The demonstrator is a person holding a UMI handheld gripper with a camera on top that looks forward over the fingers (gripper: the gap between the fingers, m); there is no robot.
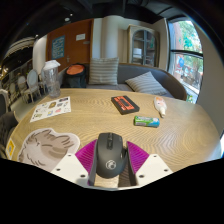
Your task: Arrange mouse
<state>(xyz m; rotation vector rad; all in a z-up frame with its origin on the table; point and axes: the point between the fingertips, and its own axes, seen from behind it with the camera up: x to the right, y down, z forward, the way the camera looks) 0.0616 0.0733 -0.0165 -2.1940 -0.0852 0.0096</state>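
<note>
A black computer mouse sits between my gripper's two fingers, its scroll wheel pointing away from me. The magenta pads press on both of its sides. The mouse is held just over the near edge of the round wooden table. A light grey, irregularly shaped mat lies on the table just left of the fingers.
On the table beyond lie a printed leaflet, a black tray with red items, a small green packet and a pale oblong object. A grey sofa with cushions stands behind the table.
</note>
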